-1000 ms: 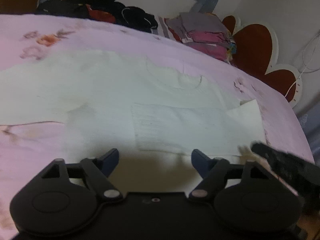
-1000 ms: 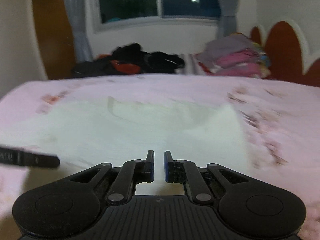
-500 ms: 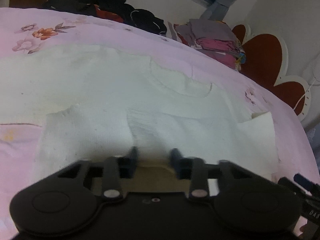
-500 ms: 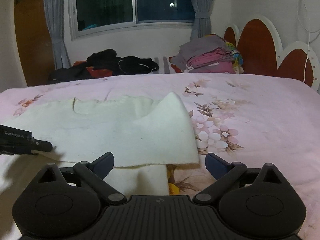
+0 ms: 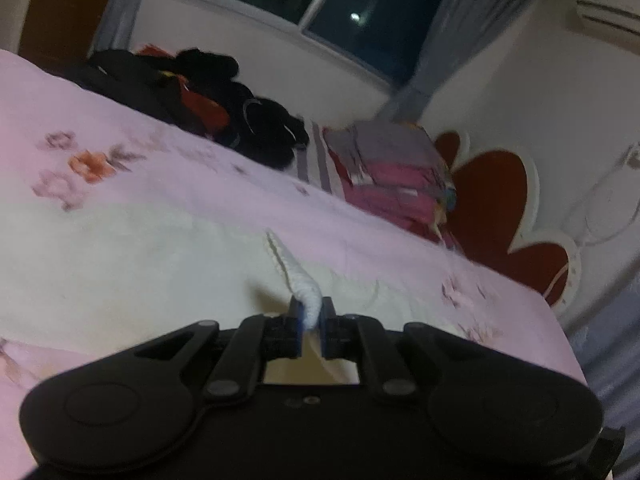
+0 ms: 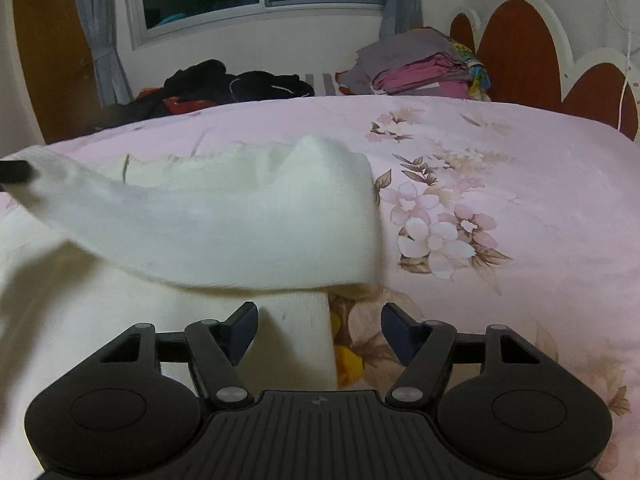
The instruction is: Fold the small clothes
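Cream garment (image 5: 120,264) edge pinched in left tongs (image 5: 311,322)

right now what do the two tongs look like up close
Both are matte black plastic. The left tongs have two rounded lobes, hinged link bars with silver pivot pins, a smooth centre plate and short dark blue finger pads. The right tongs have the same build, but with a ribbed centre plate and dark blue pads. No cables, sleeves or hands show.
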Tool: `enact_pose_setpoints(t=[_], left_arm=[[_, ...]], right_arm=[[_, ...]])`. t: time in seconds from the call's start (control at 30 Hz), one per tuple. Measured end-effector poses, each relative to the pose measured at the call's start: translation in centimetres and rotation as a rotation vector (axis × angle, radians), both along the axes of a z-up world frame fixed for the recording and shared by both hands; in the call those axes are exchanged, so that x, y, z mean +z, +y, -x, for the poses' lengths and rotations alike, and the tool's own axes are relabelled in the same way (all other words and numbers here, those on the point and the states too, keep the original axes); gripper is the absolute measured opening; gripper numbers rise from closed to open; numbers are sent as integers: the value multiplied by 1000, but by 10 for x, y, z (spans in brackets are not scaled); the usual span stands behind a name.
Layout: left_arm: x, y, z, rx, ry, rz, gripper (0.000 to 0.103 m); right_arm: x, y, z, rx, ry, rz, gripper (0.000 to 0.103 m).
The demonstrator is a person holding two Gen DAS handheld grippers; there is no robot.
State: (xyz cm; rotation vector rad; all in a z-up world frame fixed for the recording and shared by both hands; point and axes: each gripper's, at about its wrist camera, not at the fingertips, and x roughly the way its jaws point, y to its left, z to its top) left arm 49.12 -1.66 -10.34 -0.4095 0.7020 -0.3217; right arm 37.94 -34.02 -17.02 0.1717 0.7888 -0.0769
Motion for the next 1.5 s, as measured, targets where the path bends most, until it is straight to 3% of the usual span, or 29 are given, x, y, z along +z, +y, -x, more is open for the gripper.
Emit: enact_pose_setpoints(t=[0.07,0.13,0.17,0.27,0.4,0.53,0.6,0.63,0.73,0.8,0.93,1.1,1.5], left_arm=[[-3,8,-1,21,0,-18,8],[-9,16,-1,48,13,-28,7],[-13,21,-2,70,20,-34,7],[-25,30,-5,96,53,-64,8],[-50,30,-9,79,113,-123,8],[-67,26,-8,64,141,-173,8],[-67,26,-3,64,136,-192,14],[-64,26,-2,67,129,-201,15],[-53,27,9,82,94,-215,39],[-43,29,19,110,57,-235,74],[-25,26,34,92,-3,-253,73],[-16,6,35,3,-38,-259,71],[-60,-1,10,-28,60,-287,67]], right_arm=[[0,-1,-5,-7,-4,-16,68],[0,-2,-12,-16,0,-37,55],[0,-5,-15,-27,6,-56,44],[-3,-8,-22,-58,22,-79,41],[0,-12,-18,-88,8,-95,13],[-6,-18,-11,-149,19,-73,6],[-6,-20,-8,-164,37,-39,0],[-6,-24,-6,-176,47,-33,0],[4,-32,4,-157,39,-57,0],[17,-29,10,-128,-1,-34,0],[29,-28,1,-98,-40,-71,0],[24,-29,-33,-97,-23,-130,0],[4,-40,-100,-100,7,-148,0]])
